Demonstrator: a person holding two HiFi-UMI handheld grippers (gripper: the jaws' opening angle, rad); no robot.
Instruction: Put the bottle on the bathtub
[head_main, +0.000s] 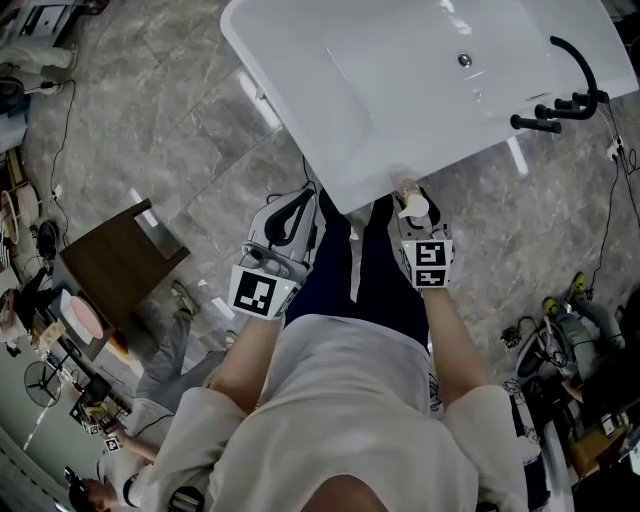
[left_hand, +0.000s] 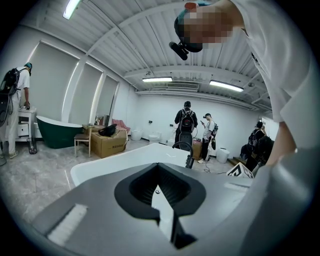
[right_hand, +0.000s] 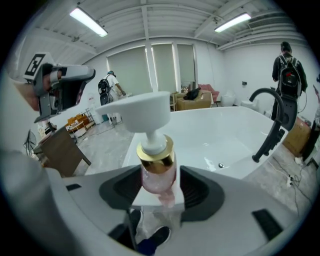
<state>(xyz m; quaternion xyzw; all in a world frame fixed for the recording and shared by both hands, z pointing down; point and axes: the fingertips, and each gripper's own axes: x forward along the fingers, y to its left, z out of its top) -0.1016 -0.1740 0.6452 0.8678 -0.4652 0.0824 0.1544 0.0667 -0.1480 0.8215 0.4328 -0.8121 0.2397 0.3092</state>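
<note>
A pink bottle with a gold collar and a white pump head stands between the jaws of my right gripper, which is shut on it. In the head view the bottle hangs just at the near rim of the white bathtub, held by the right gripper. My left gripper is beside it to the left, below the tub's near end. Its jaws are shut with nothing in them. The tub's rim lies right ahead of the bottle.
A black faucet stands on the tub's far right rim. A brown wooden stool is on the floor to the left. Cables and gear lie at the right. Other people, a cardboard box and a green tub are farther off.
</note>
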